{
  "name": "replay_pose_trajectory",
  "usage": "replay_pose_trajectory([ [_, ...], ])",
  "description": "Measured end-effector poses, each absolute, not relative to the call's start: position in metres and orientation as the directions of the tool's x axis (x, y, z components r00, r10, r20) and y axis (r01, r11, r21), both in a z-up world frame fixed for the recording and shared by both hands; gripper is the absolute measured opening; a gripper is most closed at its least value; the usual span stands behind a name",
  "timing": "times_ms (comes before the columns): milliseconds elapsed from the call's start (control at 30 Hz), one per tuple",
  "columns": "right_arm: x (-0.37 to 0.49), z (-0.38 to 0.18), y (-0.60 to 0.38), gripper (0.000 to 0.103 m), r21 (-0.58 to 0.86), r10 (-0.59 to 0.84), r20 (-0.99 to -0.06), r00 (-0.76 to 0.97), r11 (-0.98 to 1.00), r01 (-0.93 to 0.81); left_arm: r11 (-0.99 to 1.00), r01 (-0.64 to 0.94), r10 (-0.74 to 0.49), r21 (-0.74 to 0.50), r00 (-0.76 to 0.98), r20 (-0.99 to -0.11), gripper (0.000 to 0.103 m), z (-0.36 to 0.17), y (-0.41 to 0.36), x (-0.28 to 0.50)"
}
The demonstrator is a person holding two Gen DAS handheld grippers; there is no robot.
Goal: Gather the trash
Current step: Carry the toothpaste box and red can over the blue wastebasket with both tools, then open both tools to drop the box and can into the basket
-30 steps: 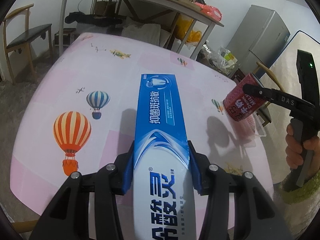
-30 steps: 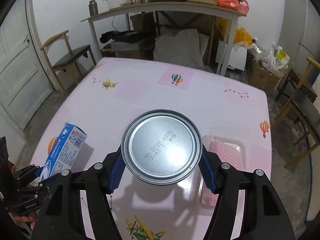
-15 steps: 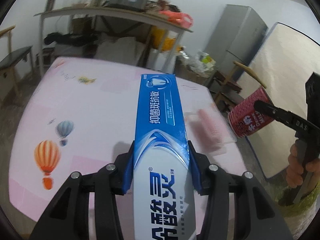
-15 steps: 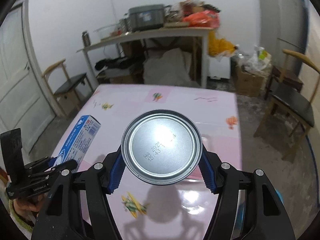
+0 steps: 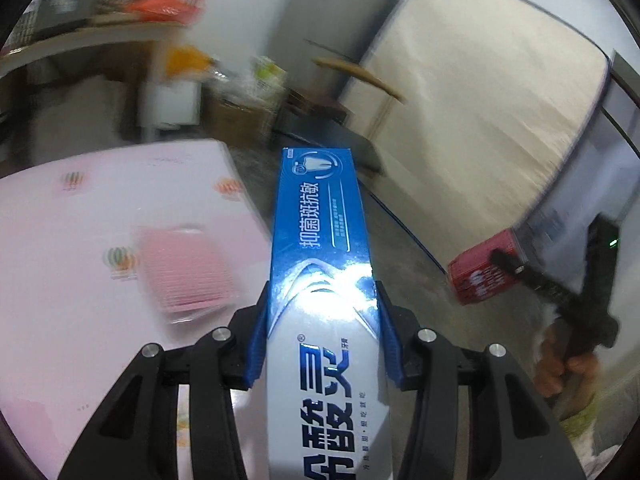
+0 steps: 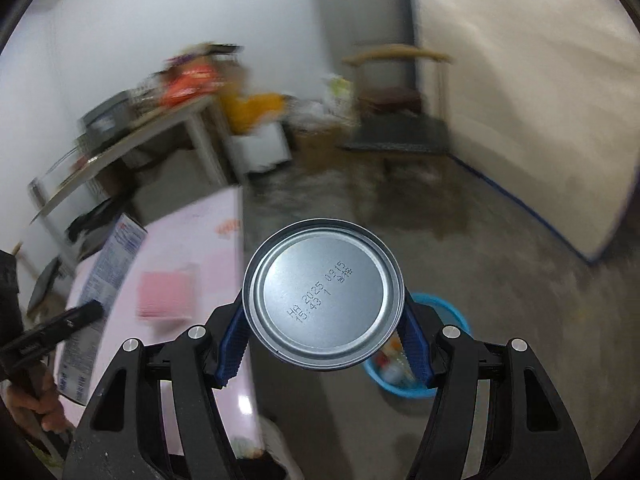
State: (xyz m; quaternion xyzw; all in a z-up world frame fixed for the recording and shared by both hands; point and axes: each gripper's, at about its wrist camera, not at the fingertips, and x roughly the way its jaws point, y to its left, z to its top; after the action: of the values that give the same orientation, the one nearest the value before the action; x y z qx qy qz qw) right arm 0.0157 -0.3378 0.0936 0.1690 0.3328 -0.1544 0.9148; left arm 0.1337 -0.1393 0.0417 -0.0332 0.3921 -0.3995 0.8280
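Carrying, left gripper [image 5: 320,332]: clenched on the toothpaste box [image 5: 320,240], blue pads pressing both long sides; the box juts toward 12 o'clock, gripped near one end, probably so the free end can lead into a container.
Carrying, right gripper [image 6: 322,334]: clamped on the tin can [image 6: 324,294] across its round body, flat stamped end facing the camera; a side grip likely keeps the can from rolling out.
Bin: blue basin [image 6: 452,316] on the floor, at 5 o'clock just behind the can in the right wrist view; scraps already lie inside, so it reads as the trash target.
Remaining trash: pink tray [image 5: 184,268] lying on the surface [image 5: 60,320], at 9 o'clock of the box; judged a later pickup.
Cross view: can's red label side shows at 3 o'clock in the left wrist view, a hand [image 5: 568,364] below it.
Background: chair [image 6: 400,128], blurred, at 12 o'clock; a cluttered side table [image 6: 132,140] at 10 o'clock.
Stage: both items off the surface, judged in transit to the basin.
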Motion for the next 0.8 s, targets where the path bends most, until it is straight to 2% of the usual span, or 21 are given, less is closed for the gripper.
replay_pose_trajectory([
  [233,0.011,-0.001,-0.411,0.062,0.306,-0.134,-0.783,0.608,0.767,0.563,0.593,0.675,-0.660,-0.438,0.096,-0.745,0.046,-0.012,-0.277,0.155],
  [400,0.039,-0.052,-0.464,0.062,0.341,-0.116,-0.822,0.557,0.683,0.646,0.587,0.678,-0.626,-0.443,0.032,-0.779,0.047,-0.045,-0.364,0.178],
  [433,0.042,-0.061,-0.474,0.063,0.342,-0.119,-0.827,0.550,0.671,0.659,0.582,0.668,-0.630,-0.464,0.009,-0.776,0.053,-0.054,-0.381,0.186],
  [467,0.052,-0.077,-0.488,0.064,0.336,-0.121,-0.839,0.530,0.650,0.681,0.588,0.659,-0.616,-0.469,-0.010,-0.787,0.069,-0.065,-0.396,0.196],
  [567,0.046,-0.114,-0.512,0.068,0.358,-0.072,-0.870,0.488,0.589,0.725,0.661,0.635,-0.548,-0.400,0.044,-0.836,0.072,-0.080,-0.412,0.208],
  [800,0.034,-0.143,-0.515,0.068,0.363,-0.053,-0.878,0.475,0.574,0.734,0.630,0.657,-0.588,-0.414,0.057,-0.807,0.072,-0.066,-0.377,0.202],
])
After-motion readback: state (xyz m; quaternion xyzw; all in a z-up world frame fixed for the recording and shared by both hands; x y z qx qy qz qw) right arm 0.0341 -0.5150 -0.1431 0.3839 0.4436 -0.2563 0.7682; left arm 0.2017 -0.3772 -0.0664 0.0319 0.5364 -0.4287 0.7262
